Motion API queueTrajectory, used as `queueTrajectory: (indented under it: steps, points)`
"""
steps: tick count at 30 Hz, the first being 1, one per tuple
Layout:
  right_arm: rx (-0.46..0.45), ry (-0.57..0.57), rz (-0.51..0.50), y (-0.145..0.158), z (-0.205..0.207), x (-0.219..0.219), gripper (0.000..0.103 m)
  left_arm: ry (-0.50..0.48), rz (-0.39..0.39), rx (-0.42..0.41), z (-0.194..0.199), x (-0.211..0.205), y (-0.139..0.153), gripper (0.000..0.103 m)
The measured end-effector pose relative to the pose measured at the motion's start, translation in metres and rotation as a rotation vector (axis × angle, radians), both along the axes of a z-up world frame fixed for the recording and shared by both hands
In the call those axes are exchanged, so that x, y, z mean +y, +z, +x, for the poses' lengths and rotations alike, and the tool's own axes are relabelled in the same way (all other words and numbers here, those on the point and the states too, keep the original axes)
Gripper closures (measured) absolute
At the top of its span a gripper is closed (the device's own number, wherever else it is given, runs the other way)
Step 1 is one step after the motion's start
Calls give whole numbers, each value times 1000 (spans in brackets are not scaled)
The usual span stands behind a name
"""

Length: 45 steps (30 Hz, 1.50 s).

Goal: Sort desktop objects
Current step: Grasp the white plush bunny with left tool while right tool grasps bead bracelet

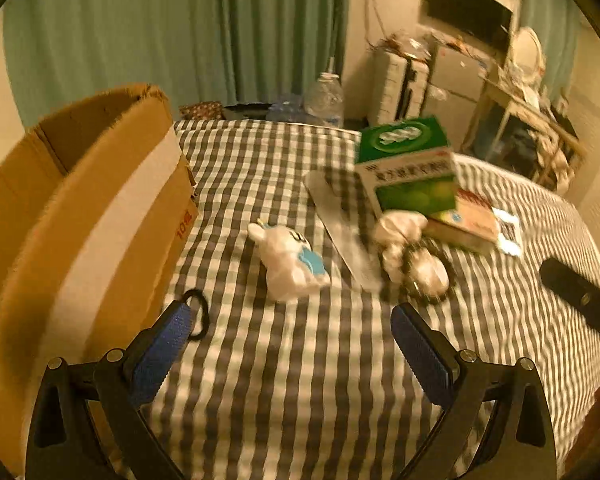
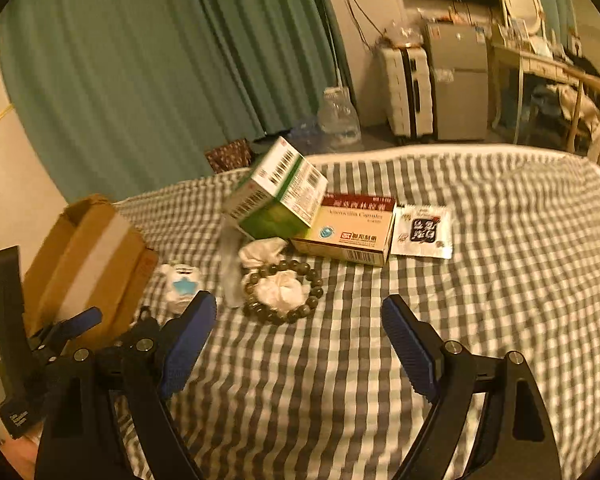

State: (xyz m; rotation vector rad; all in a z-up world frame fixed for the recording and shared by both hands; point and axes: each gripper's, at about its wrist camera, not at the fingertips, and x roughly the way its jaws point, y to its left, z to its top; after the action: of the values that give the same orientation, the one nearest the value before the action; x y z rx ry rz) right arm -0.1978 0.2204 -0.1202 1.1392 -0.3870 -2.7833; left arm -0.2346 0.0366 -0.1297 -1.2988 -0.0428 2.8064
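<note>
Hovering over checked bed (image 2: 500,240), left tongs (image 1: 291,322) spread and empty, right tongs (image 2: 299,312) spread and empty, bead bracelet (image 2: 283,292) near medicine boxes (image 2: 300,216), cardboard box (image 1: 84,216) at left.

Dim, warm yellowish lighting throughout. A pleated green curtain (image 2: 140,72) covers the far wall from 10 to 12 o'clock. Beige painted wall (image 2: 372,12) adjoins it at 1 o'clock, with a dark flat wall-mounted screen (image 1: 470,10) above. Below stand a white ribbed suitcase (image 2: 406,90) and a grey metal cabinet (image 2: 458,80), touching. A cluttered light wooden desk (image 2: 548,68) occupies 2 o'clock. Large clear plastic water bottle (image 2: 338,114) on the floor at 12 o'clock.
</note>
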Motion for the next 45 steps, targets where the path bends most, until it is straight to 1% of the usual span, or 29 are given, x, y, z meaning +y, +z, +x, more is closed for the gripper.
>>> queueTrajectory:
  steps: [2, 3, 4, 6, 7, 8, 9, 10, 11, 12, 13, 14, 15, 16, 17, 20, 24, 29, 32, 33, 35, 36, 39, 41, 42, 43, 45]
  points:
    - [-14, -4, -16, -14, -14, 2, 23, 8, 16, -7, -14, -2, -7, 1]
    - [-28, -5, -24, -21, -24, 2, 25, 12, 11, -9, -21, -2, -10, 1]
    - [-50, -2, -28, -31, -36, 1, 30, 18, -9, -14, -32, -2, -16, 1]
    - [-83, 4, -19, -43, -49, -2, 40, 23, -19, -12, -43, -3, -22, 1]
    - [-107, 9, -10, -51, -59, -5, 52, 25, -20, -20, -52, -4, -28, 1]
    - [-130, 13, -3, -59, -67, -6, 57, 26, -15, -26, -57, -6, -32, 1]
    - [-142, 21, -10, -64, -72, -7, 58, 26, -4, -34, -61, -8, -37, 1]
    - [-166, 27, -3, -72, -80, -9, 63, 29, 15, -48, -67, -11, -43, 3]
    - [-180, 25, 8, -77, -83, -10, 69, 26, 29, -56, -70, -13, -46, 6]
    - [-198, 28, 13, -83, -87, -10, 71, 24, 38, -80, -74, -14, -52, 18]
    - [-203, 31, 8, -87, -89, -10, 71, 23, 26, -115, -77, -14, -58, 33]
    - [-201, 30, 10, -88, -89, -11, 72, 15, 25, -132, -78, -14, -61, 40]
    - [-200, 33, 18, -88, -88, -12, 74, 9, 18, -139, -78, -13, -63, 52]
    - [-205, 34, 27, -88, -88, -13, 79, 5, -8, -130, -76, -12, -63, 55]
    - [-212, 37, 24, -87, -88, -13, 92, -9, -24, -125, -74, -11, -61, 55]
    - [-203, 45, 15, -82, -80, -12, 92, -32, -22, -128, -66, -10, -53, 55]
    - [-162, 47, 3, -62, -61, -11, 92, -33, -16, -113, -46, -11, -35, 55]
    - [-98, 68, 48, -15, -36, -15, 92, -39, 15, -84, -21, -11, -6, 55]
    - [-61, 81, 92, 18, -15, -20, 92, -50, 51, -79, -7, -14, 14, 55]
    - [-53, 88, 110, 26, -9, -21, 92, -47, 71, -86, -6, -16, 20, 55]
    - [-27, 98, 133, 43, 2, -24, 92, -31, 112, -75, 4, -21, 38, 55]
    - [-20, 100, 138, 51, 0, -29, 92, -42, 114, -60, 11, -23, 49, 55]
    - [19, 99, 143, 82, 18, -34, 92, -77, 92, -10, 21, -23, 80, 55]
    - [34, 108, 148, 98, 29, -40, 92, -88, 90, 19, 25, -26, 98, 55]
    - [41, 109, 150, 104, 27, -46, 92, -93, 92, 30, 29, -32, 106, 55]
    - [51, 116, 158, 113, 33, -51, 92, -95, 91, 54, 36, -36, 119, 55]
    - [72, 131, 187, 129, 42, -63, 92, -103, 71, 75, 46, -41, 136, 55]
